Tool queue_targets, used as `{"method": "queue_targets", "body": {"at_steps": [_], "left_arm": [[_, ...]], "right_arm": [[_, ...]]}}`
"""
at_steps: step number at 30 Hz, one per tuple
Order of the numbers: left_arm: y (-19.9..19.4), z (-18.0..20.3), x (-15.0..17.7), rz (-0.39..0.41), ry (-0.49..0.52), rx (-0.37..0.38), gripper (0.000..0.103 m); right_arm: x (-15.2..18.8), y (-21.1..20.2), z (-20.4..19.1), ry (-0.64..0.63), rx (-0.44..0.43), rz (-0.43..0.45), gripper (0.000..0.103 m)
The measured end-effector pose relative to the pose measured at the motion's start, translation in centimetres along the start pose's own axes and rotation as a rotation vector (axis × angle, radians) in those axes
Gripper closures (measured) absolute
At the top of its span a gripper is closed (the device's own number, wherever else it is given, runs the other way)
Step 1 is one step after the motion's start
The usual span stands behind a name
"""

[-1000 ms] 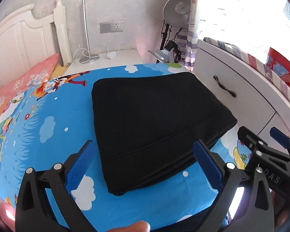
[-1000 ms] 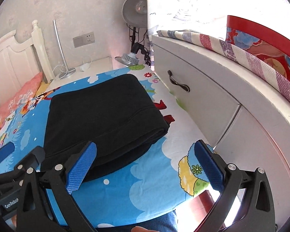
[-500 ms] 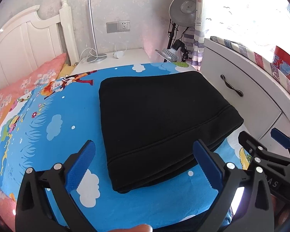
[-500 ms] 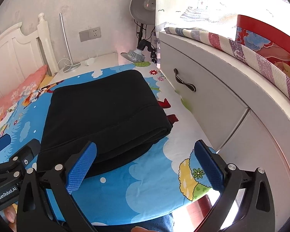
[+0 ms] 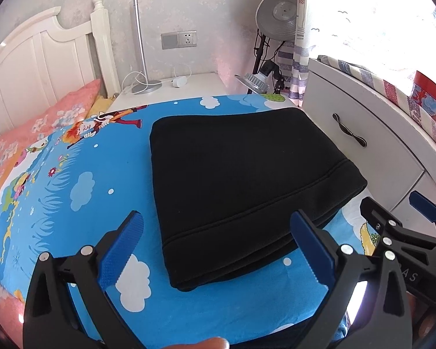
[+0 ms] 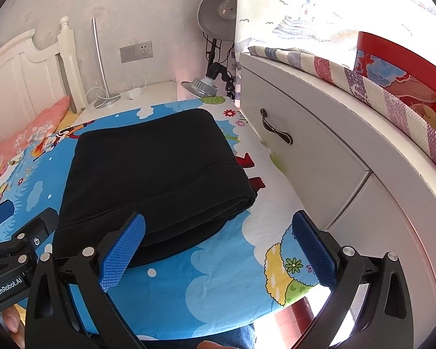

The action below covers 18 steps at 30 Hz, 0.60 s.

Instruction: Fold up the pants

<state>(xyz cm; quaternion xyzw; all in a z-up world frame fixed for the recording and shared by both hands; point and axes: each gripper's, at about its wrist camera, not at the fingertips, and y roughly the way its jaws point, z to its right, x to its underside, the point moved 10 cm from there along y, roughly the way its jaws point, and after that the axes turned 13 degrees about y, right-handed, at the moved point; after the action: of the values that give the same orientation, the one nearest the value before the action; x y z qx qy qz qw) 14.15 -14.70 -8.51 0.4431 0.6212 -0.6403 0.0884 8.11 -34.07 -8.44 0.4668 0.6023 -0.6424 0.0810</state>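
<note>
Left gripper (image 5: 222, 245) and right gripper (image 6: 223, 245) hover side by side, fingers spread wide, holding nothing.

Black pants (image 5: 241, 180) lie on a bright blue sheet (image 5: 101, 174) printed with white clouds and cartoon figures, beside a pink floral pillow (image 5: 29, 133), a white headboard (image 5: 37, 67), a white drawer (image 6: 305, 157), and black tongs (image 5: 218, 250) with blue pads (image 5: 122, 250).

bed: you've got a blue cartoon sheet (image 5: 107, 174) covering it
on it: folded black pants (image 5: 241, 180), lying flat
far end: pink pillow (image 5: 43, 122) by the headboard
</note>
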Motion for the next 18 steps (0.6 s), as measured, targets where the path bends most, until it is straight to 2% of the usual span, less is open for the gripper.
{"method": "queue_targets", "body": {"at_steps": [18], "left_arm": [[0.24,-0.03,0.05,-0.002,-0.014,0.01,0.002]], "right_arm": [[0.15,0.19,0.13,-0.011,0.005,0.001,0.005]]}}
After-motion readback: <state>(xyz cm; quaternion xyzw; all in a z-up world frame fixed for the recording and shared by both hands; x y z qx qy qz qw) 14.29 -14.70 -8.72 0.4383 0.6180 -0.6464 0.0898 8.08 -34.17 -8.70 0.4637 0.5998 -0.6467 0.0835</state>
